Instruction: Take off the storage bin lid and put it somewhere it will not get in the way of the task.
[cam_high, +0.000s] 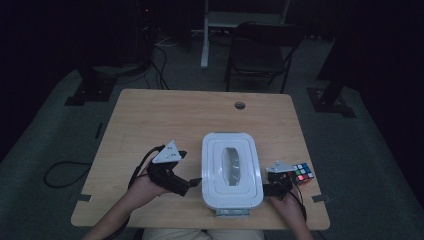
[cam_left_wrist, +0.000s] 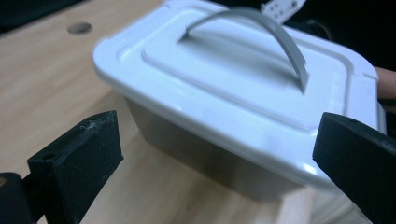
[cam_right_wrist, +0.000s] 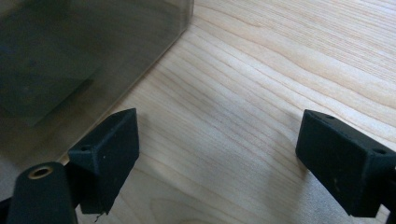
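Observation:
A white box (cam_high: 230, 170) with a snap-on lid and an arched grey handle (cam_high: 231, 165) sits on the wooden table (cam_high: 165, 115), near its front edge. My left gripper (cam_high: 189, 168) is at the box's left side, open. In the left gripper view its jaws (cam_left_wrist: 219, 140) are spread wide, facing the box's (cam_left_wrist: 233, 88) long side without touching it. My right gripper (cam_high: 270, 186) is low at the box's right side, also open. In the right gripper view its jaws (cam_right_wrist: 224, 140) frame bare table, and the box's cloudy grey wall (cam_right_wrist: 70, 60) is just past the left jaw.
A colour cube (cam_high: 302, 173) lies right of the right gripper, near the table's right edge. A cable hole (cam_high: 240, 105) is at the back of the table. A folding chair (cam_high: 260, 50) and stand legs are beyond the table on the dark floor.

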